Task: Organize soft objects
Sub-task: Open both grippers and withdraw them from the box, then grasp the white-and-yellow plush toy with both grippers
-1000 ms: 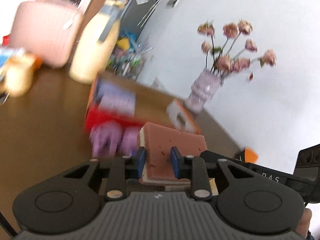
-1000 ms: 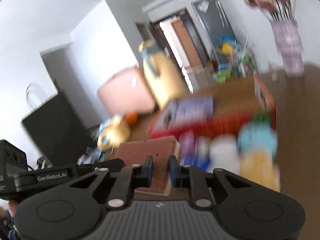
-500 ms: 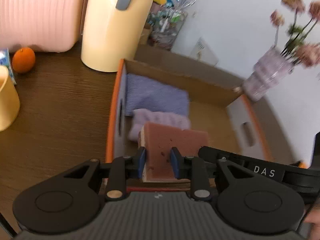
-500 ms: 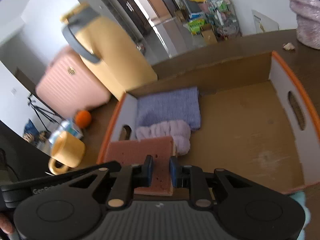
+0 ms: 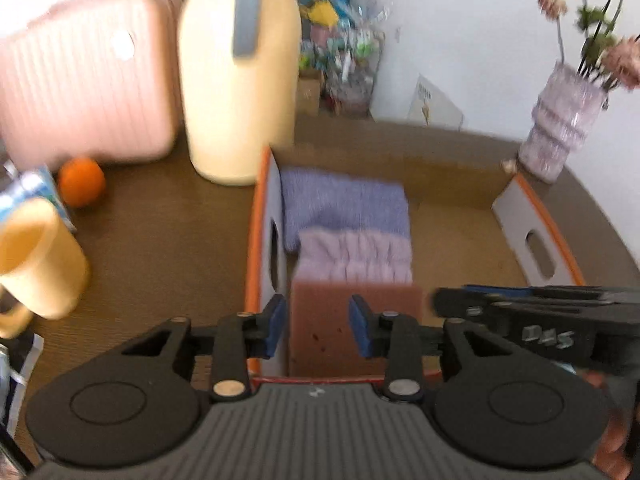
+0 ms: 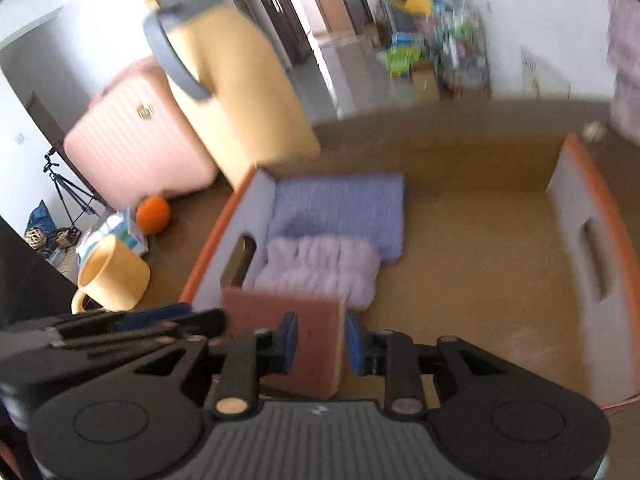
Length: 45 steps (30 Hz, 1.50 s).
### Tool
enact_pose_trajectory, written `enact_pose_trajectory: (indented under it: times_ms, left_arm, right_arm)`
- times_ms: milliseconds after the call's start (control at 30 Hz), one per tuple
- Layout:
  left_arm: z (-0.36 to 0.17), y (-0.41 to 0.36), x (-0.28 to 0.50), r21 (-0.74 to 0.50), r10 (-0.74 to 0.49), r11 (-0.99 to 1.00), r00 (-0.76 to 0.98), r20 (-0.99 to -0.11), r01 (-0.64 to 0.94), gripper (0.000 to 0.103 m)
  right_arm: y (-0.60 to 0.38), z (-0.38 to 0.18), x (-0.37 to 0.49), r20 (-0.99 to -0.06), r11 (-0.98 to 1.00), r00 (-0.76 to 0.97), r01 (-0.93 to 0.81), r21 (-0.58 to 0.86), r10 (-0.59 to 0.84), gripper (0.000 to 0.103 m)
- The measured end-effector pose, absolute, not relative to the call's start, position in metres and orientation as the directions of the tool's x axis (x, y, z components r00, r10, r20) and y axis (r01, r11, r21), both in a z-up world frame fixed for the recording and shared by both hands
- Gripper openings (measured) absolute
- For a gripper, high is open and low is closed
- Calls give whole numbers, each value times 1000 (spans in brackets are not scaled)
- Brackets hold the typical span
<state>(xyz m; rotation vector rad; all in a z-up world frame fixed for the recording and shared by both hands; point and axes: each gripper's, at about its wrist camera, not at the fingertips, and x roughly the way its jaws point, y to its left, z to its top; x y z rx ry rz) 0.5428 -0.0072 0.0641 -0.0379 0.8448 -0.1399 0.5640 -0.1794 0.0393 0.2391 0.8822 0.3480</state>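
Note:
A brown sponge block (image 5: 352, 320) stands in the near left corner of an orange-rimmed cardboard box (image 5: 536, 216), in front of a lilac ruffled cloth (image 5: 356, 256) and a blue-purple folded towel (image 5: 344, 204). My left gripper (image 5: 318, 326) is open, its blue pads apart on either side of the sponge's left part. My right gripper (image 6: 322, 340) has its pads spread slightly around the sponge's (image 6: 288, 320) right end; the box (image 6: 592, 208), lilac cloth (image 6: 320, 272) and towel (image 6: 340, 208) show beyond.
On the brown table left of the box stand a tall cream jug (image 5: 240, 80), a pink ribbed case (image 5: 84, 76), an orange (image 5: 82, 182) and a yellow mug (image 5: 36, 256). A vase of pink flowers (image 5: 564, 120) stands at the far right corner.
Both grippers have lowered the sponge into the box's near left corner, and their jaws have opened off it.

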Motion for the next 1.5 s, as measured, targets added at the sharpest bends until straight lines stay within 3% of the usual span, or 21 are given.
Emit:
enact_pose_trajectory:
  times_ms: [267,367,567,733,833,967,1200,1500]
  left_arm:
    - [153,7,473,-32,-103,994,782,-615,106,61]
    - [172,11,446,-17,-84,996,810,-580,91,62]
    - [194,6,400,3,-87,995,848,-523,104,66]
    - [191,13,340,8,-85,995,911,-402,97,75]
    - [167,17,287,22,-72,996,948,-311,83,80]
    - [122,9,213,82,-92,990,971,-221,112,86]
    - [51,-6,148,28,-144,987,941,-306,160,89]
    - [23,-27,178,27,-189,975,889,-417,220,89]
  right_arm:
    - [-248,142,492,-601,956,744,-196,220,291,42]
    - [-278,167,460,-557,962,788,-166,218,262,48]
    - [-290,188,412,-519,962,815,-167,215,257,48]
    - [-288,183,360,-434,964,863,-195,182,257,55]
    - [-285,162,308,-356,967,900,-216,135,250,56]
    - [-286,127,234,-277,959,919,-259,112,280,66]
    - [-279,65,141,-263,958,922,-271,92,286,72]
    - [-291,31,158,-326,976,922,-175,126,208,72]
